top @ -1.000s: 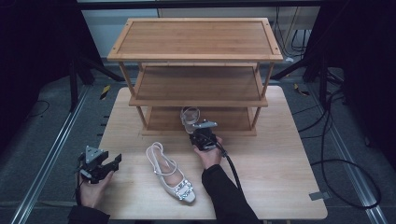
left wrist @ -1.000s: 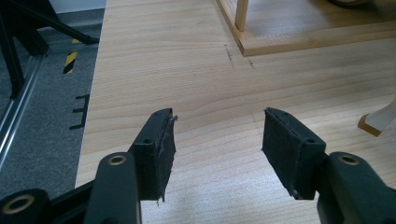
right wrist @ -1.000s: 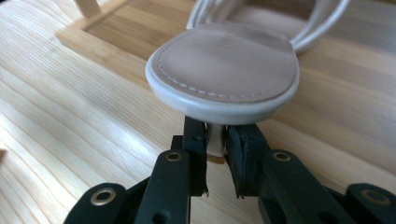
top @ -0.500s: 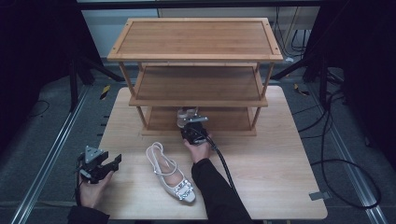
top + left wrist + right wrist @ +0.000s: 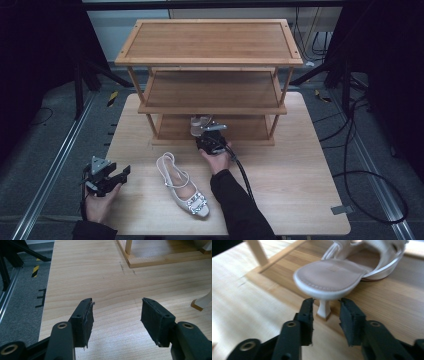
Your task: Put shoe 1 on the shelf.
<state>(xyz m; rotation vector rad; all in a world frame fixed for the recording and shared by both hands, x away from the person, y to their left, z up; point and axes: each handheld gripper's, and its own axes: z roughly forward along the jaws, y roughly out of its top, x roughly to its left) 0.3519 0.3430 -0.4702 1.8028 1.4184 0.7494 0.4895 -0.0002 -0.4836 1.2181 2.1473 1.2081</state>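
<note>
A pale slingback heeled shoe (image 5: 200,121) (image 5: 332,275) stands on the bottom shelf (image 5: 387,297) of a wooden three-tier rack (image 5: 210,42), its heel near the shelf's front edge. My right gripper (image 5: 205,131) (image 5: 325,306) is open, its jaws on either side of the thin heel with a gap on each side. The matching shoe (image 5: 182,185), with a jewelled toe, lies on the table in front; its heel (image 5: 202,301) shows at the right edge of the left gripper view. My left gripper (image 5: 125,171) (image 5: 116,312) is open and empty, low over the table's front left.
The rack's base (image 5: 160,261) and a leg stand ahead of the left gripper. Table edge (image 5: 48,297) drops to a grey floor with rails at the left. Cables (image 5: 360,165) lie on the floor at the right.
My right gripper moved forward with the shoe toward the bottom shelf, and its jaws now stand apart around the heel. The left gripper and the shoe on the table stayed put.
</note>
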